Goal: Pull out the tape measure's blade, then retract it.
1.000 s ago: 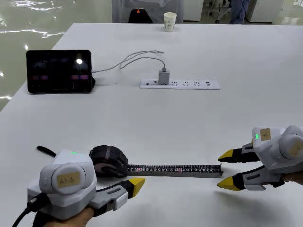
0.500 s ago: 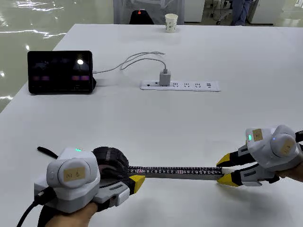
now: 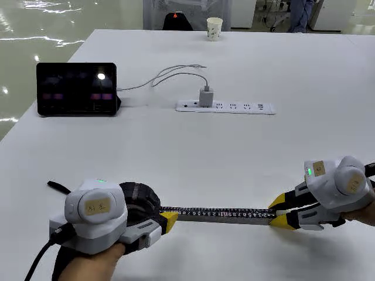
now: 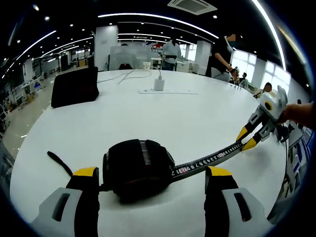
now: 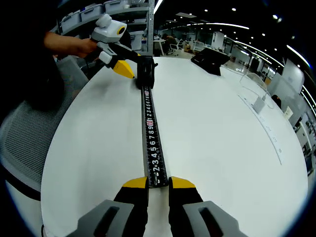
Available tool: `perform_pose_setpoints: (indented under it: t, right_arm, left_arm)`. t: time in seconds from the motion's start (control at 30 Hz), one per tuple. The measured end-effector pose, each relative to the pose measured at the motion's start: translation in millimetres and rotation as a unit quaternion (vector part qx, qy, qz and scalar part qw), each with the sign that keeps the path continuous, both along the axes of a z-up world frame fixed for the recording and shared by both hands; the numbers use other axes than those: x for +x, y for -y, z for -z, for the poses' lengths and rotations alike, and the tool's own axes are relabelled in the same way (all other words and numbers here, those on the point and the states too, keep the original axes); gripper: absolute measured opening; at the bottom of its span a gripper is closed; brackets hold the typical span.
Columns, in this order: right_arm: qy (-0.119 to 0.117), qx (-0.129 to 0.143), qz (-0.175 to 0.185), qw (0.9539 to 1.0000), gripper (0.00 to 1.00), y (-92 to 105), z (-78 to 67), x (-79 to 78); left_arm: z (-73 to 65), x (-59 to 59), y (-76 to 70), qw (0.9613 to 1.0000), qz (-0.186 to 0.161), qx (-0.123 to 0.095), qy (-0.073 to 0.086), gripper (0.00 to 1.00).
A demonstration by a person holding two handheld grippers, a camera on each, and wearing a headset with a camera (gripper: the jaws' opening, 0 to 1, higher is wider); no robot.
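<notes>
As right fingers pinch blade tip, case between spread left fingers

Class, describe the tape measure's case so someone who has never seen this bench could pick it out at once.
On the white table, look to the near edge, where the left gripper stands open. Between its jaws lies the case, a rounded black lump. It alone has a numbered blade running out of it, across to the right gripper, which pinches the tip.

Open-plan lab/office: white bench, shelved bins, ceiling strip lights.
</notes>
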State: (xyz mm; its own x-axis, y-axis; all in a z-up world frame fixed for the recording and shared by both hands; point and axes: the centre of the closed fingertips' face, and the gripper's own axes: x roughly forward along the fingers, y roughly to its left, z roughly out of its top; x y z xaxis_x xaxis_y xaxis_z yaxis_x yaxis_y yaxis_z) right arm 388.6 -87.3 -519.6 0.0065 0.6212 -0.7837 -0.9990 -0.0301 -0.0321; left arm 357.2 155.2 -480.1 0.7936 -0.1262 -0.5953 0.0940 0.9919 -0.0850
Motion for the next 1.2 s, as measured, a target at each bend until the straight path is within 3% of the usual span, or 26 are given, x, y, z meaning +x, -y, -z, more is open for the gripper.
perform_pose_setpoints:
  t: [0.17, 0.57, 1.2]
  right_arm:
    - [-0.001, -0.003, -0.005, 1.0, 0.11, 0.1, 0.4, -0.1]
    - [-0.001, -0.008, -0.008, 0.9999, 0.1, -0.1, 0.1, -0.5]
    - [0.001, -0.012, -0.009, 0.9999, 0.1, 0.0, 0.0, -0.5]
  left_arm:
    - [2.2, 4.3, -2.7, 0.9998, -0.017, -0.007, -0.003, 0.79]
    - [8.7, 8.6, -11.6, 0.9986, -0.05, 0.002, -0.017, 0.69]
    - [12.7, 14.1, -19.1, 0.9955, -0.092, 0.006, -0.02, 0.63]
